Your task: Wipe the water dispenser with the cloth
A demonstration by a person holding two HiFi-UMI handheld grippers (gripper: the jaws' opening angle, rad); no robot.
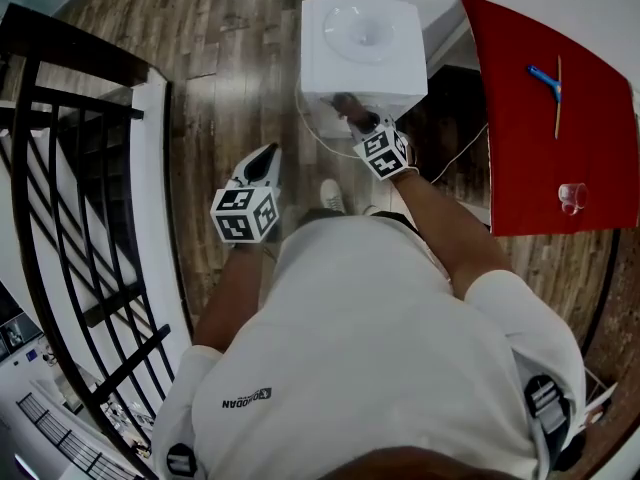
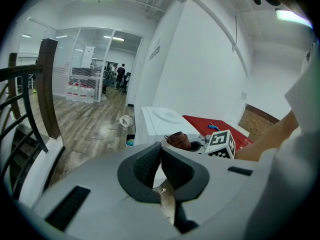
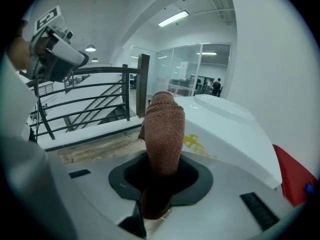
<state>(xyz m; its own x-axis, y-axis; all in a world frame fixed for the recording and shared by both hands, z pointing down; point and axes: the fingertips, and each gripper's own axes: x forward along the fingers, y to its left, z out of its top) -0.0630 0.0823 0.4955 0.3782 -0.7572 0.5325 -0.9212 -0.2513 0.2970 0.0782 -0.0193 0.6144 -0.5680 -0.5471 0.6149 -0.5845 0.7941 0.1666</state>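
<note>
The white water dispenser (image 1: pixel 360 48) stands on the wood floor ahead of me. My right gripper (image 1: pixel 352 111) is shut on a rolled brown cloth (image 1: pixel 346 103), which rests against the dispenser's near top edge. In the right gripper view the cloth (image 3: pixel 162 126) sticks up from between the jaws of the right gripper (image 3: pixel 162 171), beside the dispenser (image 3: pixel 227 129). My left gripper (image 1: pixel 264 164) hangs to the left of the dispenser, apart from it. In its own view the left gripper (image 2: pixel 160 159) is shut on nothing, and the cloth (image 2: pixel 179 140) and dispenser (image 2: pixel 157 120) lie ahead.
A red table (image 1: pixel 575 148) stands to the right with a blue tool (image 1: pixel 545 80), a thin stick and a clear cup (image 1: pixel 571 197). A black stair railing (image 1: pixel 60 218) runs along the left. A thin white cable (image 1: pixel 320 133) hangs at the dispenser's front.
</note>
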